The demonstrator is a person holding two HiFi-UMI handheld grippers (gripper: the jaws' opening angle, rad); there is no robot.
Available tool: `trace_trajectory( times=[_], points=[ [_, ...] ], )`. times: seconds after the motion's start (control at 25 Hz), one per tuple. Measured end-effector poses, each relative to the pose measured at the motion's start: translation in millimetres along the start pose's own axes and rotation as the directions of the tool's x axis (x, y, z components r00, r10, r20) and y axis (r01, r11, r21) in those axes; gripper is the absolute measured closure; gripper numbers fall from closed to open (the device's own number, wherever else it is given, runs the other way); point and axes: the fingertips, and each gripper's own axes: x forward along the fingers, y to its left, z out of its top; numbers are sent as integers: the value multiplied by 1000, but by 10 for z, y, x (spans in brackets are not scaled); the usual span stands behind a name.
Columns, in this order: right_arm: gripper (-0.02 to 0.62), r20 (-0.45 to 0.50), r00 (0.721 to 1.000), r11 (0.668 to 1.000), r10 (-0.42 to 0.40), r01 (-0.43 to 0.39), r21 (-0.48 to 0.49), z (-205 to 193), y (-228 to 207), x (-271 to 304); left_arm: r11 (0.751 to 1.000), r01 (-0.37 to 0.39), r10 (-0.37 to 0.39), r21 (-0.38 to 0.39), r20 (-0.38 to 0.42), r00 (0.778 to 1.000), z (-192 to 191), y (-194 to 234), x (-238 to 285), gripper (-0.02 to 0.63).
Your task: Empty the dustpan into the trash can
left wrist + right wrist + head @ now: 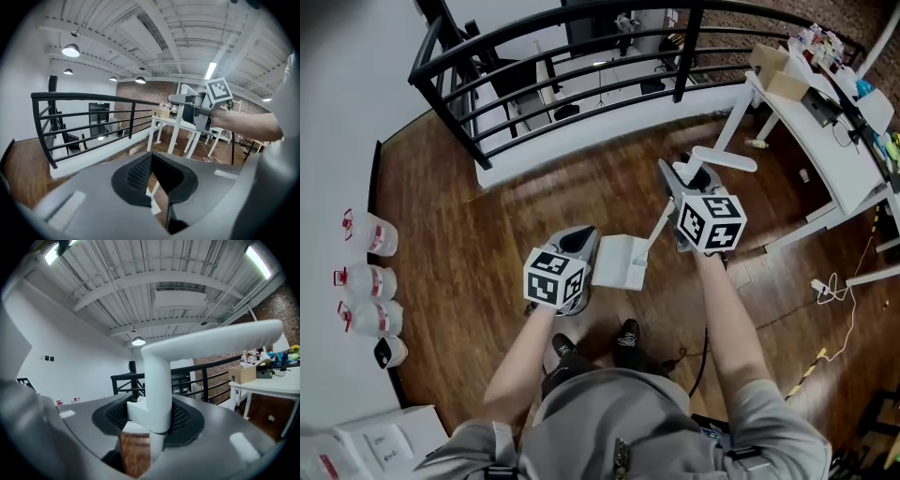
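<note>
Dustpan [619, 262] carried over wood floor [487, 216], its white handle [157, 380] clamped in right gripper [152, 423]. Left gripper [154, 180] just beside it, jaws apart, empty.

Wood floor [487, 234], blk railing [686, 58], wht desk [825, 150]

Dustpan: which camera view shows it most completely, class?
Head view: the whole white dustpan, pan and handle, shows. The right gripper view shows only its handle in the jaws; the left gripper view, just a white sliver.
</note>
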Motion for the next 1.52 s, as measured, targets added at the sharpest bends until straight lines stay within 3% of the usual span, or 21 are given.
trace_trajectory(
  times=[0.32, 0.6, 1.04, 1.52],
  points=[
    [408, -76, 997, 1000, 24, -23, 15, -1076, -388, 8, 998, 41, -43, -39, -50, 998, -346, -186, 488, 601],
    [408, -78, 996, 999, 42, -41, 12, -1710, -585, 109, 998, 44, -49, -55, -96, 994, -741, -115, 829, 600],
    [411, -124, 992, 1000, 0, 2, 17, -2296, -765, 25, 995, 54, -64, -85, -125, 990, -1002, -150, 1126, 600],
    [413, -136, 981, 985, -137, 149, 81, -2543, -1089, -408, 992, 83, -98, -97, -163, 982, -1147, -379, 1209, 600]
  ],
)
